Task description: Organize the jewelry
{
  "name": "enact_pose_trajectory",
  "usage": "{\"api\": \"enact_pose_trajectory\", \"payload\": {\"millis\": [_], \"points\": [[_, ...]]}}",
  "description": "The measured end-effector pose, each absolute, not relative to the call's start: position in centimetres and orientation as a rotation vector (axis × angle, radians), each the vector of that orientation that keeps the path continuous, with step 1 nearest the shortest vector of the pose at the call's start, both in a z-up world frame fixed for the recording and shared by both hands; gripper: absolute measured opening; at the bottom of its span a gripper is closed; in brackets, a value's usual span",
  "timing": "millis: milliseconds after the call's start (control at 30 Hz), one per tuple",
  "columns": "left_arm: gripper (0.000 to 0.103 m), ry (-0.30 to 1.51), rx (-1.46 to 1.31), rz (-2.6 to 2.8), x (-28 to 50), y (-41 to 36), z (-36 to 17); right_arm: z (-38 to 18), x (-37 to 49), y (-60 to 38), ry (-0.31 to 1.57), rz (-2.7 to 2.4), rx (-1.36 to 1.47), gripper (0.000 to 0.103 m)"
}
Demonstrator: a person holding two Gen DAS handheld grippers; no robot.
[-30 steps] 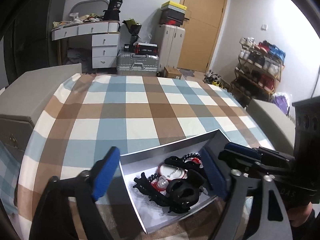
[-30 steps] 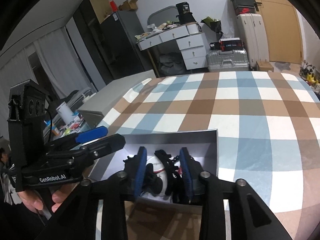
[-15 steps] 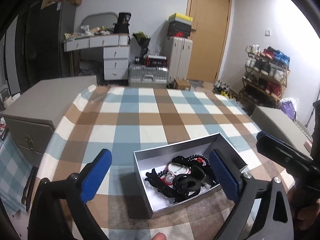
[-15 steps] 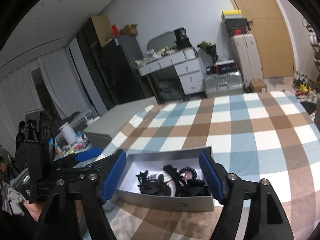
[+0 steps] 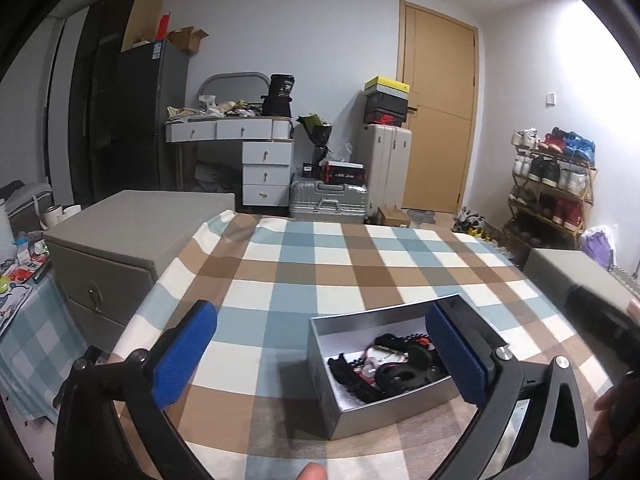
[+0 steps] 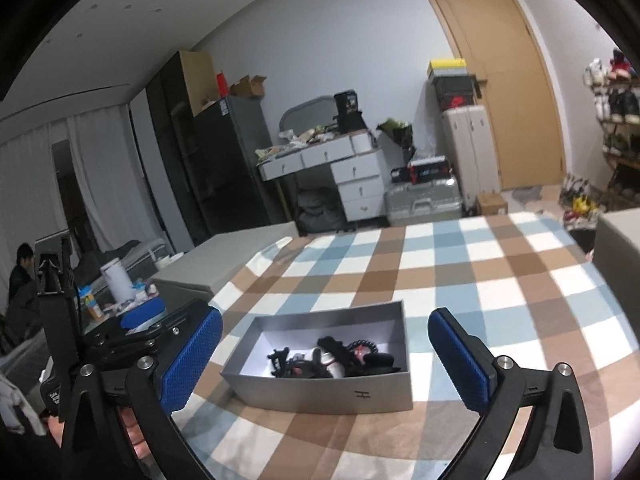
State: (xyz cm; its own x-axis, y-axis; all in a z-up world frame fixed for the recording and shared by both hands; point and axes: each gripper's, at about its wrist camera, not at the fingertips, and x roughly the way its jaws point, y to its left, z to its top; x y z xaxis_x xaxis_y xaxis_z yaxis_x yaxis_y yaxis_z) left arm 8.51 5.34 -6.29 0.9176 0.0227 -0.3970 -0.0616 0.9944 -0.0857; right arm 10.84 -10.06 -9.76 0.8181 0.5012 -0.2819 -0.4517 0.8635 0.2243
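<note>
Hovering with both tongs spread and empty: right tongs (image 6: 320, 356) face the grey jewelry box (image 6: 362, 394) squarely, broadside to its long axis; left tongs (image 5: 320, 360) have it ahead-right. Box sits on the checked surface (image 6: 500, 280); right looks better placed.

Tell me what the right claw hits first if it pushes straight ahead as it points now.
Probably the grey rectangular cardboard box: it sits between the open right claw fingers, its near wall closest. Depth is uncertain; the claw may be held above the box, in which case it would pass over.

matt grey card box (image 6: 320, 394) on checked cloth (image 6: 480, 280).
</note>
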Motion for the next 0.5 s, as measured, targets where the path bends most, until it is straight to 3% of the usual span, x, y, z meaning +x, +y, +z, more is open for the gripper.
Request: {"api": "enact_pose_trajectory", "payload": {"millis": [500], "points": [[0.102,0.365,-0.06,0.133,7.9,5.9,-8.4,-12.0,10.4,-10.4,0.238,0.389,0.004,0.103]]}}
